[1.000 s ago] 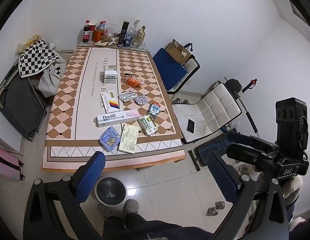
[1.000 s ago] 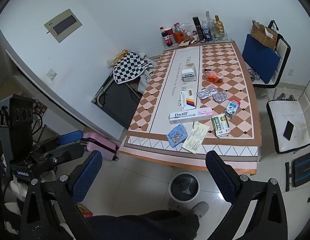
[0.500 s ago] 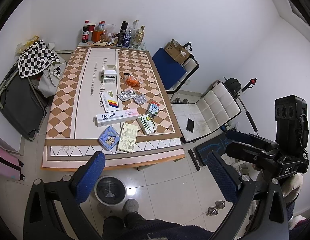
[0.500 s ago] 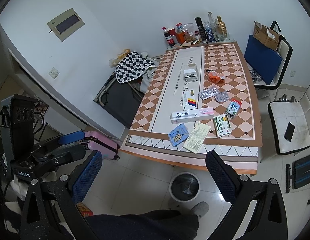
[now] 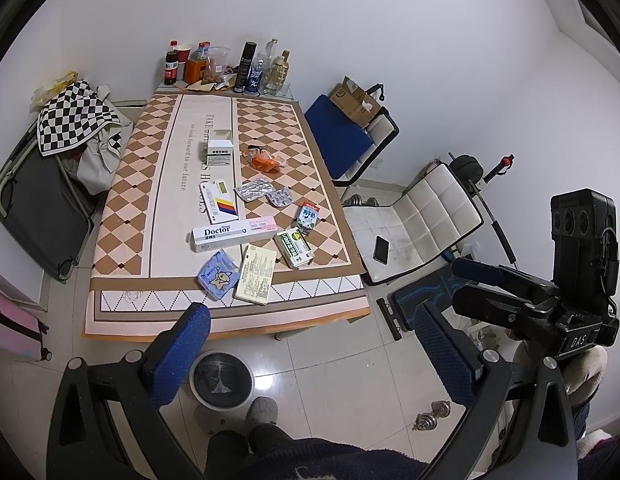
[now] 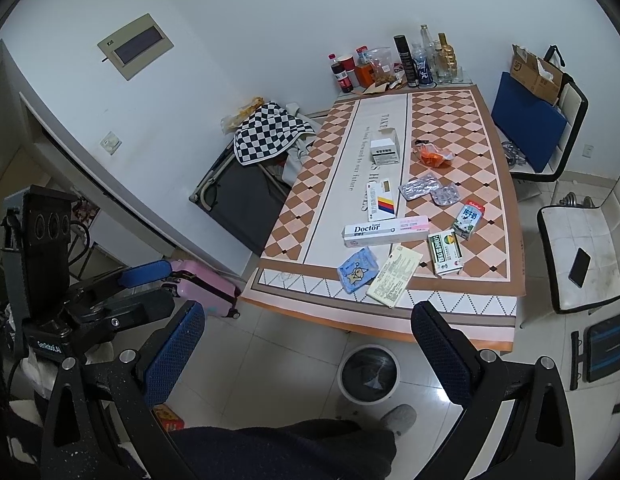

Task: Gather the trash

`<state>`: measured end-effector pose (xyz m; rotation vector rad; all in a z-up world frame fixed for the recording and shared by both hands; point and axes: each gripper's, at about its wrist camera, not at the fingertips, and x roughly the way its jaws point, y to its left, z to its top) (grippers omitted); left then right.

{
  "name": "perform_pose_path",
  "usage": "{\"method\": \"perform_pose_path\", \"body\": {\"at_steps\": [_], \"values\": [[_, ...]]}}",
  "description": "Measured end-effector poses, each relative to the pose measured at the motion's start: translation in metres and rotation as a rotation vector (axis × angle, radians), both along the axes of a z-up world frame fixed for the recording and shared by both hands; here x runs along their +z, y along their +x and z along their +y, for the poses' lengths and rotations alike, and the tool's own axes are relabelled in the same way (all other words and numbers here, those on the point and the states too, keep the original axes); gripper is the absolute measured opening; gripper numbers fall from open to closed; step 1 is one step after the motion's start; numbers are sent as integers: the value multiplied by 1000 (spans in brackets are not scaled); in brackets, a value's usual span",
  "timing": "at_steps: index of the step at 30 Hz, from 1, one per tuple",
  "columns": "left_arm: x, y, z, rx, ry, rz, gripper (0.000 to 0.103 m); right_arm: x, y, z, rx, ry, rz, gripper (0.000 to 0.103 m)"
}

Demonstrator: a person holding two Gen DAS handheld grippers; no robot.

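Trash lies scattered on the near half of the tabletop (image 5: 122, 216), which is covered by a cloth of brown and peach diamonds with a white centre strip. Nearest the front edge: a pale yellow printed paper leaflet (image 5: 256, 274) and, just left of it, a small blue tissue packet with a cartoon figure (image 5: 218, 275). Behind them a long white and pink "Doctor" toothpaste box (image 5: 234, 234) lies crosswise. To its right, a green and white medicine box (image 5: 294, 248) and a small milk carton with red top (image 5: 308, 217), near each other. Further back: a white box with red, yellow and blue stripes (image 5: 218, 200), two silver blister packs (image 5: 264, 193) side by side, an orange crumpled wrapper (image 5: 264, 160), and a white carton with open flap (image 5: 219, 151).

On the tiled floor, just before the tabletop's front edge, stands a round grey waste bin with dark liner (image 5: 222, 379); grey slippers (image 5: 264, 410) touch its near side.

Left tongs (image 5: 310, 344) hang above the floor short of the tabletop, blue-padded fingers (image 5: 182, 352) spread wide, holding nothing. Right tongs (image 6: 308, 346) likewise: spread wide, empty, above the floor near the bin.

Bottles and a red cup (image 5: 230, 66) crowd the far end by the wall. A white padded chair (image 5: 413, 224) with a black phone (image 5: 381, 249) sits to the right.
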<state>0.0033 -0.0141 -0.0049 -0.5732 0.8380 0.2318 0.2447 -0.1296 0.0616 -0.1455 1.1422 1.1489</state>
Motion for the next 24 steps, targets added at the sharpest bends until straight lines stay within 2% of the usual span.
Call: {"method": "perform_pose_path", "body": {"at_steps": [24], "values": [[-1,-1,-2,-8,-1,0,103,-5,3,-3,1,2,2,103]]}}
